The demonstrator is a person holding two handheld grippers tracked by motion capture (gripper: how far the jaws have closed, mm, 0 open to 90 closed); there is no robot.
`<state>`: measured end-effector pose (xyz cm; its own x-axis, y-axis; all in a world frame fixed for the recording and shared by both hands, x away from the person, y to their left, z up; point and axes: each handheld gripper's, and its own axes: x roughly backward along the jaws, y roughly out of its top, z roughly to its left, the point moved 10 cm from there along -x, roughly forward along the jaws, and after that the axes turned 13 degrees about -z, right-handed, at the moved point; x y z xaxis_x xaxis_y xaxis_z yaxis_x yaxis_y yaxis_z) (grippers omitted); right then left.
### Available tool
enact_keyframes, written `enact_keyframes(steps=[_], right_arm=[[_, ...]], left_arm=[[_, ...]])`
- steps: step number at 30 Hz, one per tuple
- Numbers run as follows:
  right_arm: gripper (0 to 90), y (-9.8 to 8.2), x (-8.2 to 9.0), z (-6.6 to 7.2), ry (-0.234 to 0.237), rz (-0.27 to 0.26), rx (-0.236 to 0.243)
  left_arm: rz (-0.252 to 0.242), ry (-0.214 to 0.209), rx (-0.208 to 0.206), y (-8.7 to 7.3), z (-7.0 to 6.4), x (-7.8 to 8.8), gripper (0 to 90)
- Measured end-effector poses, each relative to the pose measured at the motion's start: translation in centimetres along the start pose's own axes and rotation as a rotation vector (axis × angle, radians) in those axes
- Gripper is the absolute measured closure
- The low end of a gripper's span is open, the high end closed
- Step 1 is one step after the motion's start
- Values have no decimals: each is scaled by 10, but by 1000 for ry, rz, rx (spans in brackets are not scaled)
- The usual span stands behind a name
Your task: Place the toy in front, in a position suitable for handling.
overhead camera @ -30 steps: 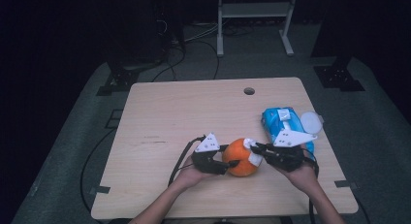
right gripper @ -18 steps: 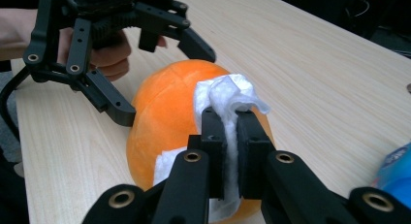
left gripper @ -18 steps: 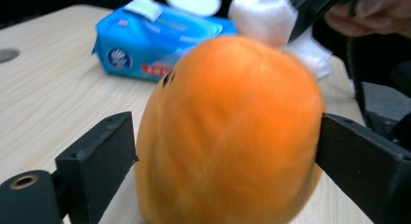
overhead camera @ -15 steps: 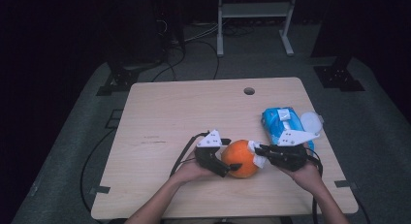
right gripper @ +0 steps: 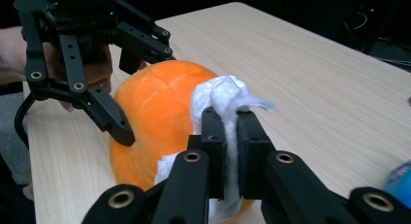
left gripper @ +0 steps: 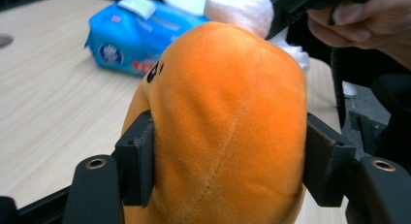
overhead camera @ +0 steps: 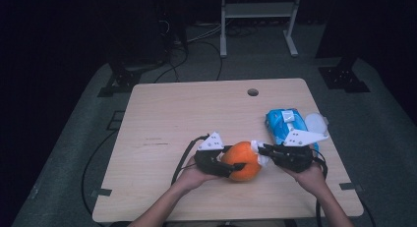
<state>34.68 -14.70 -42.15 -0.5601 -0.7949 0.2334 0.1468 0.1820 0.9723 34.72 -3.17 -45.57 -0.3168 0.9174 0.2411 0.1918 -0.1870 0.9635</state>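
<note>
- high view: orange plush toy (overhead camera: 242, 160) resting on the table (overhead camera: 162, 119) near the front edge, right of centre. left gripper (overhead camera: 235, 167) clamped around the toy from the left, jaws just closed in on it. right gripper (overhead camera: 259, 152) meeting the toy's right side, pinching a white wipe (overhead camera: 257, 153). blue wipes pack (overhead camera: 285, 124) near the right edge, just behind the right gripper.
- left gripper view: both pads (left gripper: 140, 166) pressed into the flanks of the orange plush toy (left gripper: 223, 122), fabric bulging between them. white wipe (left gripper: 240, 10) touching the toy's far end; blue wipes pack (left gripper: 135, 40) beyond on the table (left gripper: 53, 112).
- right gripper view: jaws pressed together on the white wipe (right gripper: 225, 105), held against the orange plush toy (right gripper: 155, 117). left gripper (right gripper: 128, 95) gripping the toy from the far side.
</note>
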Motion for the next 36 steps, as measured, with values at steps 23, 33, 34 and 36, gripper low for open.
enact_keyframes(steps=[23,33,34,36], right_arm=[[831,-2,-9,10,-74,43,144],[827,-1,-34,46,14,49,188],[827,-1,-34,46,14,49,188],[829,0,-35,40,-13,42,198]], left_arm=[[9,45,-13,-14,2,-15,184],[42,18,-53,-21,-3,-20,99],[42,18,-53,-21,-3,-20,101],[47,17,-77,-22,-1,-17,136]])
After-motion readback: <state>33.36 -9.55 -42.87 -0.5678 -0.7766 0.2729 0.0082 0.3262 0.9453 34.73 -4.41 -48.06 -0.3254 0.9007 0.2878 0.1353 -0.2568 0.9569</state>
